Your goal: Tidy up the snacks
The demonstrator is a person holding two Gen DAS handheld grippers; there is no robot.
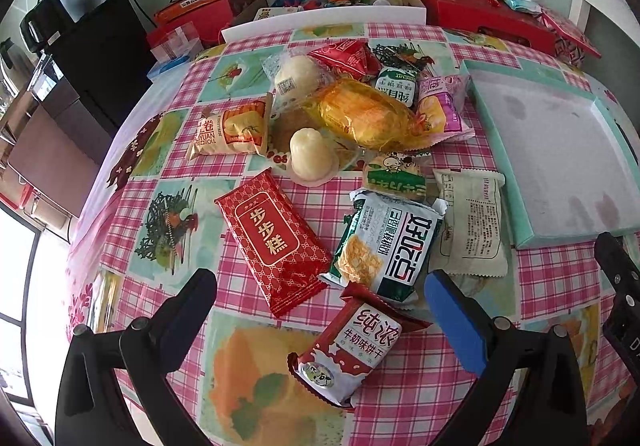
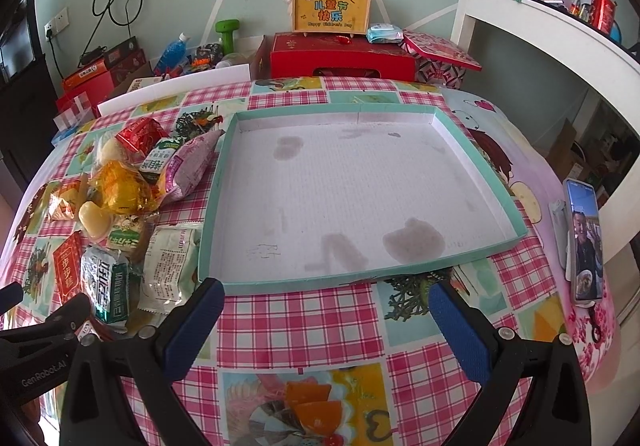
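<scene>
Left claw [image 1: 320, 298] hovers above the near part of the worktop [image 1: 168, 166], fingers wide apart, nothing between them. Directly under the gap lies a red-and-white milk biscuit packet [image 1: 352, 346], flat on the pink checked cloth.

Snack pile [image 1: 352, 150] spread over the middle of the worktop, to the left of the tray:
- red patterned cake packet [image 1: 272, 242], near left, lying at a slant
- green-and-white cracker packet [image 1: 384, 246] just right of it, edges touching
- pale cream packet [image 1: 472, 222] right again, just beside the tray's left rim
- yellow wrapped cake [image 1: 364, 114] on top of the far heap, with a pink packet [image 1: 444, 106] beside it
- white jelly cup [image 1: 312, 154] at the centre
- egg roll packet [image 1: 232, 130] at the far left of the heap

Right claw [image 2: 324, 306] also gapes, holding nothing, poised over the cloth just short of the near rim of the teal tray [image 2: 400, 114]. Tray is shallow, white inside with faint stains, and holds no snacks. All packets seen from this side sit left of it.

A phone [image 2: 584, 242] lies near the right edge of the worktop. Red gift box [image 2: 340, 54] stands behind the far edge
</scene>
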